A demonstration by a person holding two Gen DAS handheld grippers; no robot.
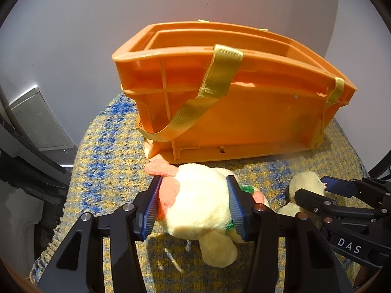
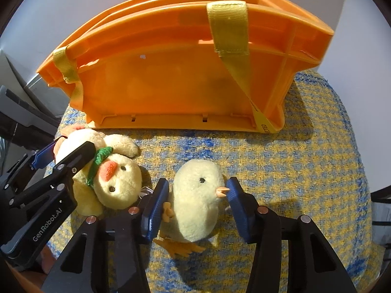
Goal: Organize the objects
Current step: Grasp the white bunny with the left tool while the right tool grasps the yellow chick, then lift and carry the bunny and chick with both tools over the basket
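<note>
A cream plush duck (image 1: 200, 210) with an orange bill and a green neck ribbon lies on the blue-and-yellow woven cloth (image 1: 102, 146). My left gripper (image 1: 194, 179) is shut on its body, one blue pad pressing each side. To its right a small pale-yellow chick (image 2: 195, 202) stands upright. My right gripper (image 2: 198, 180) is closed around it, the left pad against its side and the right pad at its beak. The right wrist view also shows the duck (image 2: 117, 178) and the left gripper (image 2: 70, 146). The left wrist view also shows the right gripper (image 1: 311, 185).
An orange plastic crate (image 1: 244, 112) (image 2: 171, 73) with yellow straps (image 1: 220, 73) stands just behind both toys, against a pale wall. Its top is uncovered. The cloth drops off at the left and right edges. Grey equipment (image 1: 36, 117) sits at the far left.
</note>
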